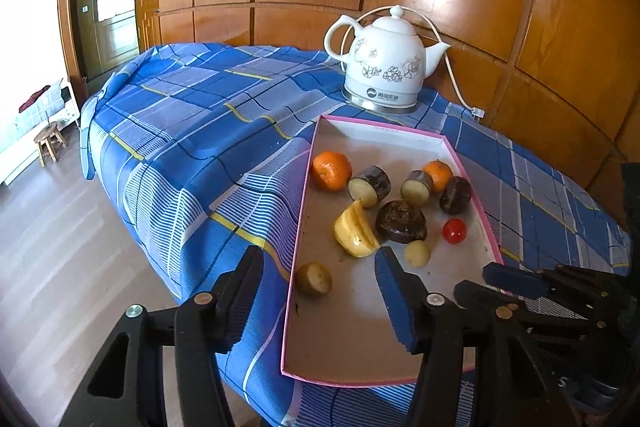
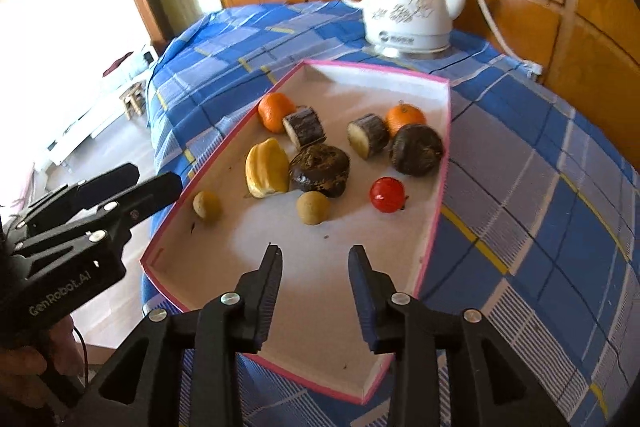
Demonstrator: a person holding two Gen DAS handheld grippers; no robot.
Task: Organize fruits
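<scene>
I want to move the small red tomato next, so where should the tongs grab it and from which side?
Grip the red tomato across its round middle, coming from above and the near side with the right tongs. It sits alone near the tray's right wall, with bare floor in front, so one finger must slip between it and the wall.

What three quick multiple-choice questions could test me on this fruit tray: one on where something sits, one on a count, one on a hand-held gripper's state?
1. Where is the white kettle?
A. inside the tray
B. on the cloth beyond the tray
C. on the floor

2. How many oranges lie in the tray?
A. one
B. two
C. four

3. The right hand-held gripper is:
A. open, empty
B. shut on the red fruit
C. holding the kettle

Answers: 1 B, it stands past the far rim; 2 B, two orange fruits show; 3 A, nothing sits between its fingers.
</scene>
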